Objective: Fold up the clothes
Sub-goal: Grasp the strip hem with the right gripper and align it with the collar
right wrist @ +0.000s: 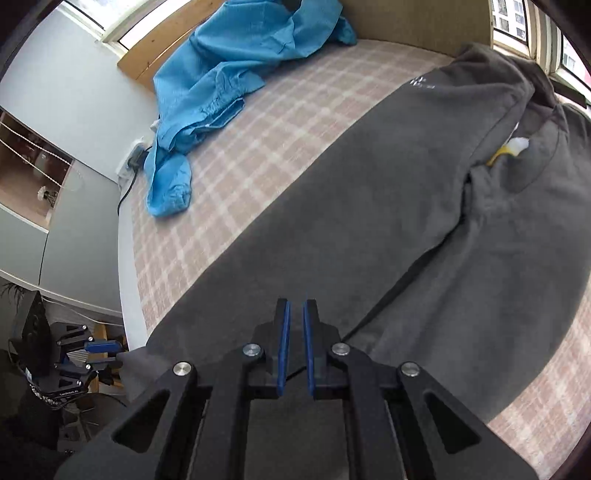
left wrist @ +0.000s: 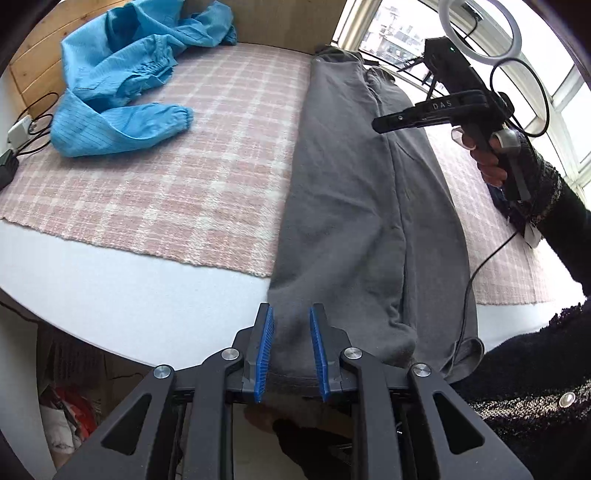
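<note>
A long grey garment (left wrist: pixel 343 206) (right wrist: pixel 369 236) lies lengthwise on the bed, and its near end hangs over the mattress edge. My left gripper (left wrist: pixel 291 325) hovers over that near end with its blue pads apart, and no cloth is pinched between them. In the right wrist view the left gripper (right wrist: pixel 109 355) sits at the garment's lower left corner. My right gripper (right wrist: pixel 296 306) is above the garment's middle, its pads nearly touching and holding nothing. The left wrist view shows the right gripper (left wrist: pixel 376 123) in a person's hand (left wrist: pixel 487 162) over the garment's far half.
A crumpled blue garment (left wrist: pixel 122 92) (right wrist: pixel 229 81) lies at the far left of the pink plaid blanket (left wrist: pixel 184 166) (right wrist: pixel 258 147). A power strip with cables (left wrist: pixel 18 133) sits at the left edge. A ring light (left wrist: pixel 480 22) and windows stand behind. A black cable (left wrist: pixel 480 266) trails across the bed.
</note>
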